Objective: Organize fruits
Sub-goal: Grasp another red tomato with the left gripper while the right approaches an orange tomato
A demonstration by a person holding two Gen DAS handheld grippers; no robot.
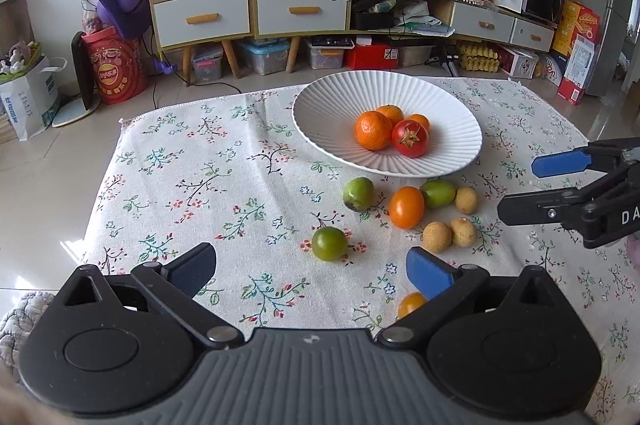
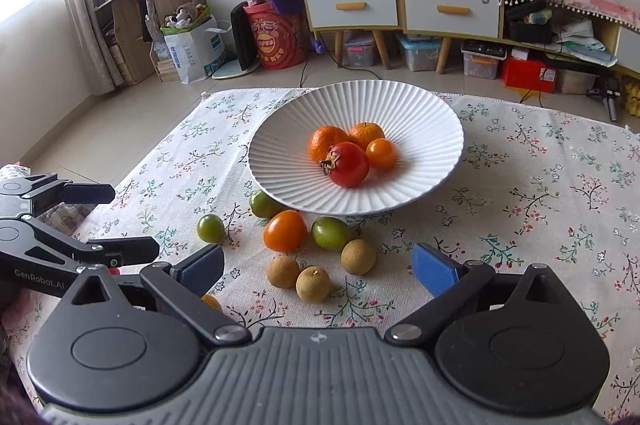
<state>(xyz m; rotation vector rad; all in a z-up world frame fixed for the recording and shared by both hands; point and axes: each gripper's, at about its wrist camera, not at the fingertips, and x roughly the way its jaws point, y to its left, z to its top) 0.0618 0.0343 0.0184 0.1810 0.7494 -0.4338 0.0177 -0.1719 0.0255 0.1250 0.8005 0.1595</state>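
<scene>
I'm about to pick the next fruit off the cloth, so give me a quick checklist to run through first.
1. Left gripper open, empty: ok.
2. Right gripper open, empty: ok.
3. White ribbed plate has free room: ok.
4. Green round tomato ahead of the left gripper, apart from other fruit: ok.
5. Three brown longans ahead of the right gripper, clustered close: not ok.
6. Small orange tomato half hidden behind a finger: cannot tell.
</scene>
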